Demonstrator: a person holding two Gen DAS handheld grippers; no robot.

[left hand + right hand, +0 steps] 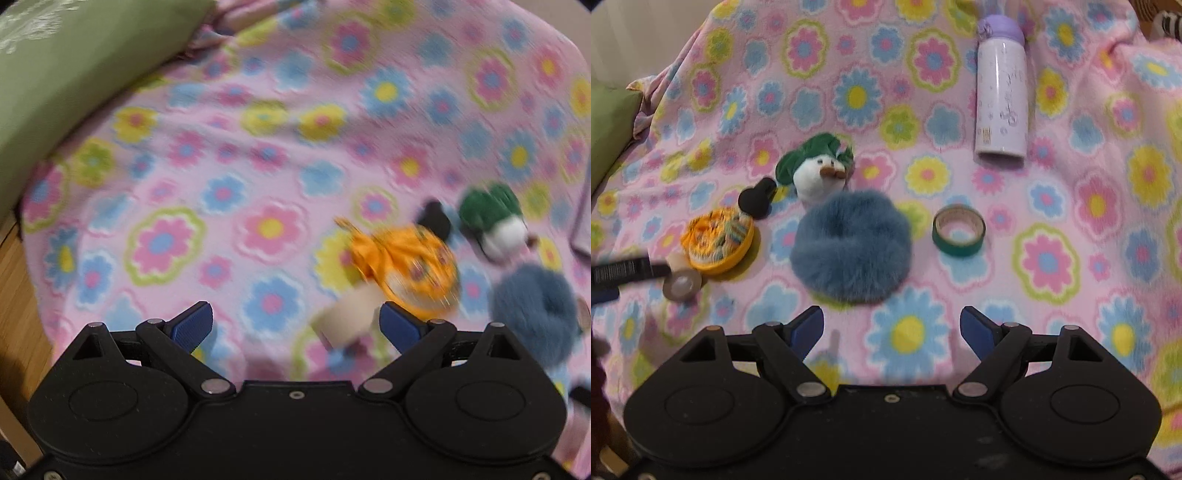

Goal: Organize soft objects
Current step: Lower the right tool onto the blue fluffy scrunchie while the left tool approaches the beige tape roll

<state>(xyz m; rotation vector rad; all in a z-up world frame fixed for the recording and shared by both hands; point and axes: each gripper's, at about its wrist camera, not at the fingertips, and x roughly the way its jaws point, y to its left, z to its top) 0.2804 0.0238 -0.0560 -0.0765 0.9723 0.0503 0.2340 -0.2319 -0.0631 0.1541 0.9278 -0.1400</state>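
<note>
We can read no text, number or brand anywhere. The white bottle with the purple cap (1001, 88), lying toward the far right part of the flowered blanket (1071, 221), carries faint grey decoration and a small gold-toned mark near its base, but both are too blurred for us to make out as letters. A black strip (628, 272) at the left edge of the right wrist view shows fine pale bars like a barcode or ribbing; we cannot tell which, and no digits show. The left wrist view is too motion-blurred for us to read anything.
</note>
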